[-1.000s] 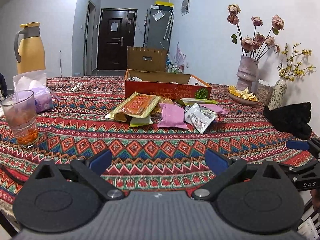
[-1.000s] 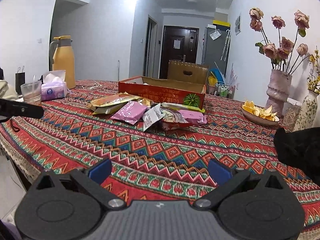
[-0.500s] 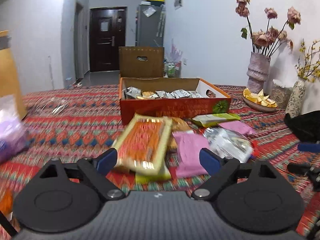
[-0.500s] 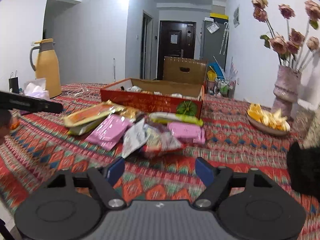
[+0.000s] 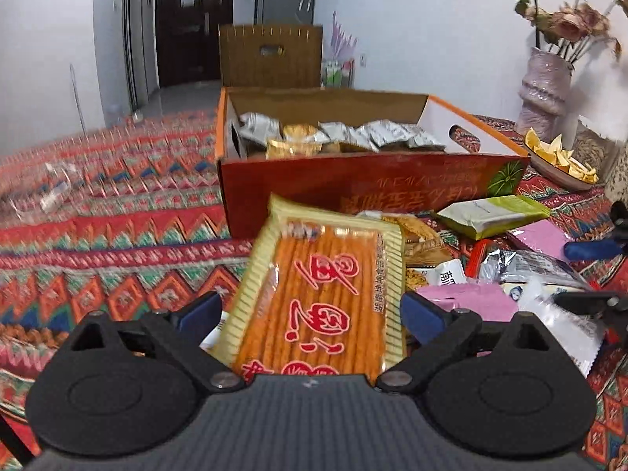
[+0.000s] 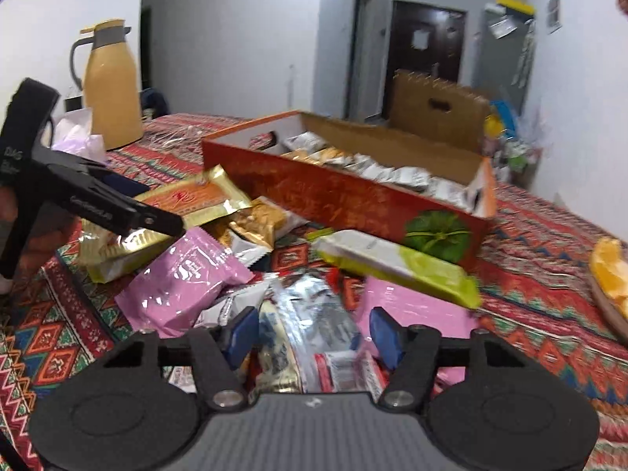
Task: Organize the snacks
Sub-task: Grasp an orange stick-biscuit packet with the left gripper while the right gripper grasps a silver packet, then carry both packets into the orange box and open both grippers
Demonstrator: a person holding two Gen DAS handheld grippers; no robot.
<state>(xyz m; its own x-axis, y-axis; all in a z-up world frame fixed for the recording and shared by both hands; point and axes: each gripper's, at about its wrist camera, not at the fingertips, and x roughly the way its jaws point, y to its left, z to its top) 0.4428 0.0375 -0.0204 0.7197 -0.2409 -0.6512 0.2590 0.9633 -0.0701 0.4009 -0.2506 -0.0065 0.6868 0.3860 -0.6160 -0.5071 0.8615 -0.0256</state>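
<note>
1. Orange-and-gold, the long biscuit-stick packet (image 5: 325, 294) lies between the spread blue fingers of the left gripper (image 5: 312, 312); its jaws stand apart, one pad on each side of the packet, and whether either pad touches the wrapper cannot be told.
2. Straight ahead of that gripper, just past the packet's far end, stands the red cardboard box (image 5: 353, 180), open-topped, with silver and gold sachets (image 5: 337, 137) lying inside.
3. To its right lie a green-and-white packet (image 5: 490, 214) and a pink packet (image 5: 471, 300), in a loose heap on the patterned tablecloth (image 5: 98, 243).
4. Seen from the right wrist, the right gripper (image 6: 316, 335) has its jaws apart over a silver foil packet (image 6: 314, 322), which sits between the two pads; contact cannot be told.
5. Left of this gripper lies another pink packet (image 6: 184, 278); further left the left gripper's black finger reaches over the gold-edged packet.
6. Ahead and right, the green-and-white packet leans by the box front.
</note>
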